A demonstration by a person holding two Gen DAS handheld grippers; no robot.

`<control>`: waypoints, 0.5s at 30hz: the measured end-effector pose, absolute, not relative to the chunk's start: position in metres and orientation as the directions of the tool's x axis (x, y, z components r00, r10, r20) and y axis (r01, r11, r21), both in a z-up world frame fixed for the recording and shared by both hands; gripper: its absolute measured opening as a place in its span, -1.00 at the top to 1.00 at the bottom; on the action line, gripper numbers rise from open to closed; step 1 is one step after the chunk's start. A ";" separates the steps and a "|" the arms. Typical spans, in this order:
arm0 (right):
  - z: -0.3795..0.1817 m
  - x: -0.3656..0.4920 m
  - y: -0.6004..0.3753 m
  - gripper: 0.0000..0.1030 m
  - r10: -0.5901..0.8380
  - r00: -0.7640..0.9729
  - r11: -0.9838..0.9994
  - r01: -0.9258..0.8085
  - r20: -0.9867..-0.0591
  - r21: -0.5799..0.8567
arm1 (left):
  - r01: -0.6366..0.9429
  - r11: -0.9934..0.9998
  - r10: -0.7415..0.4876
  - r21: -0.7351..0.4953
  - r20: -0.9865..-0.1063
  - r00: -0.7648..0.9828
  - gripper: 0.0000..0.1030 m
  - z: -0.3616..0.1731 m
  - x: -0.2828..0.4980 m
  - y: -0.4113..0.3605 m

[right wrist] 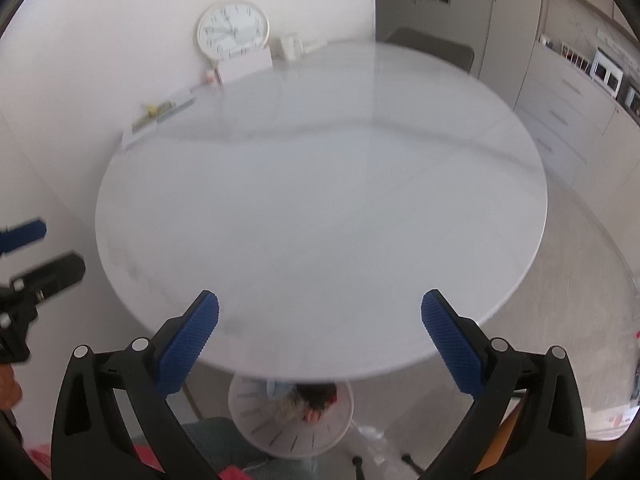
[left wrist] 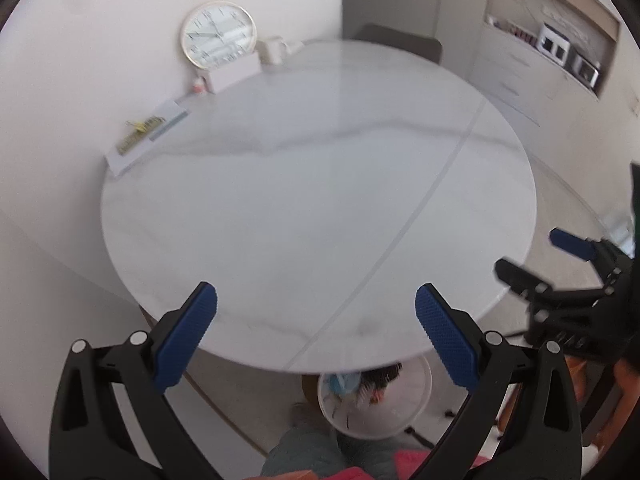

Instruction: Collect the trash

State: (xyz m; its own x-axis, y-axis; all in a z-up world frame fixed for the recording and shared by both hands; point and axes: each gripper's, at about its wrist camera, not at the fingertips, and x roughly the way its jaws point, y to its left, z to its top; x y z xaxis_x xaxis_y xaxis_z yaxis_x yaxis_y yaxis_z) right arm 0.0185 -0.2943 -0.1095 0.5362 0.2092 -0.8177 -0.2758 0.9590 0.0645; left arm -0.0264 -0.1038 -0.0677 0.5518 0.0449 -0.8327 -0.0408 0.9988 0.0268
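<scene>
My left gripper (left wrist: pixel 316 312) is open and empty above the near edge of the round white marble table (left wrist: pixel 320 184). My right gripper (right wrist: pixel 320 316) is open and empty above the same edge of the table (right wrist: pixel 320 208); it also shows at the right of the left wrist view (left wrist: pixel 532 256). A white bin (left wrist: pixel 376 404) with slotted sides stands on the floor below the table edge and holds trash: a blue mask, something dark and pink scraps. The bin shows in the right wrist view (right wrist: pixel 292 416) too. No loose trash shows on the tabletop.
A round clock (left wrist: pixel 218 34), a white box (left wrist: pixel 234 72), a white mug (left wrist: pixel 274 50), a small bottle (left wrist: pixel 198 84) and a flat booklet (left wrist: pixel 146 136) stand along the table's far left by the wall. A chair (left wrist: pixel 400 42) is behind. Cabinets (right wrist: pixel 560 92) are at right.
</scene>
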 end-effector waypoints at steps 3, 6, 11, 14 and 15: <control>-0.078 0.031 -0.293 -0.95 0.236 0.579 0.957 -0.276 -0.781 0.084 | -0.078 0.994 0.106 0.074 -0.807 0.581 -0.85 -0.052 -0.018 -0.100; -0.055 0.036 -0.290 -0.95 0.231 0.621 0.961 -0.265 -0.749 0.077 | -0.081 0.995 0.094 0.056 -0.796 0.598 -0.85 -0.037 -0.010 -0.092; -0.039 0.042 -0.281 -0.96 0.200 0.658 0.974 -0.217 -0.726 0.072 | -0.035 0.999 0.047 0.032 -0.792 0.609 -0.85 -0.028 0.012 -0.077; -0.040 0.044 -0.275 -0.96 0.155 0.670 0.986 -0.156 -0.726 0.067 | 0.023 0.999 0.018 0.040 -0.790 0.613 -0.85 -0.029 0.027 -0.069; -0.041 0.045 -0.273 -0.96 0.140 0.671 0.989 -0.131 -0.728 0.070 | 0.038 0.998 0.014 0.047 -0.791 0.612 -0.85 -0.028 0.031 -0.068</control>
State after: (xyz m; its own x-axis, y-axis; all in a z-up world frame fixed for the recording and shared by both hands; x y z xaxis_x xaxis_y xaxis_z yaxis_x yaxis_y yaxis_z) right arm 0.0451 -0.2726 -0.0405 0.6714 0.1405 -0.7277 -0.1313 0.9889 0.0698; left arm 0.0312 -0.0677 -0.0282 0.6121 0.0137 -0.7907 0.0382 0.9982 0.0468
